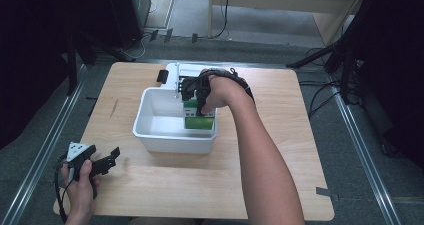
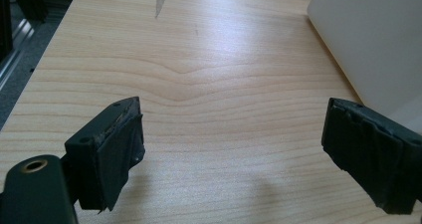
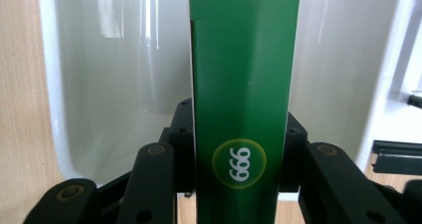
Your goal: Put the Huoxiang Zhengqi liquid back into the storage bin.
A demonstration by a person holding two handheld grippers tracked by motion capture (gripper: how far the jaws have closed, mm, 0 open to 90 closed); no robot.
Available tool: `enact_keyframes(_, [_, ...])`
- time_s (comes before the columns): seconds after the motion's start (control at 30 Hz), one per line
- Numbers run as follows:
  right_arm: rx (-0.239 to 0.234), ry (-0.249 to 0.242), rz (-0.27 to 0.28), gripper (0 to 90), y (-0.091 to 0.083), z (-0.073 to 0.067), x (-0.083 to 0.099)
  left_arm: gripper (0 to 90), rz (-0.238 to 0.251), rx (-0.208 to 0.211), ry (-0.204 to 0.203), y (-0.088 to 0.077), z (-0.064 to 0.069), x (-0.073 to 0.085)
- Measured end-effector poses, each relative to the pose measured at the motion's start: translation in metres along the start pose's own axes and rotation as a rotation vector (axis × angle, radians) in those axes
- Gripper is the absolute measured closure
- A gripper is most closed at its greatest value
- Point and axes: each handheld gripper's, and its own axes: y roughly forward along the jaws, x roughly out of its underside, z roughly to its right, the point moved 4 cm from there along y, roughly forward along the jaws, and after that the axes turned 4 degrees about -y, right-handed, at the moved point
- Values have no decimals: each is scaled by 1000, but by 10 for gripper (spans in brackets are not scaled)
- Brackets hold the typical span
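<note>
A green carton (image 3: 242,109) with a round "999" mark stands between the jaws of my right gripper (image 3: 239,149), which is shut on it. In the high view that green carton (image 1: 199,116) sits at the right end inside the white bin (image 1: 150,130), with the right gripper (image 1: 197,92) over it. My left gripper (image 1: 102,160) rests near the table's front left corner, held in a hand. Its jaws stand wide apart, and its pads (image 2: 117,157) hover over bare wood with nothing between them.
The bin's white wall (image 2: 368,40) stands to the right of the left gripper. A white object (image 1: 180,72) and a small black item (image 1: 162,76) lie behind the bin. A dark scratch (image 1: 114,107) marks the wooden table (image 1: 280,150).
</note>
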Motion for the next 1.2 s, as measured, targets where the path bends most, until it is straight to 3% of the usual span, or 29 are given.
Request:
enact_keyframes(0.2, [-16, 2, 3, 636, 13, 0, 0, 104, 3, 1, -1, 0, 0, 0])
enact_keyframes(0.87, [-38, 3, 6, 631, 31, -1, 0, 103, 5, 1, -2, 0, 0, 0])
enact_keyframes(1.1, [-38, 23, 13, 572, 28, -2, 1, 104, 3, 2, -4, 0, 0, 0])
enact_keyframes(1.2, [-30, 70, 32, 527, 24, -1, 2, 103, 6, 0, -4, 0, 0, 0])
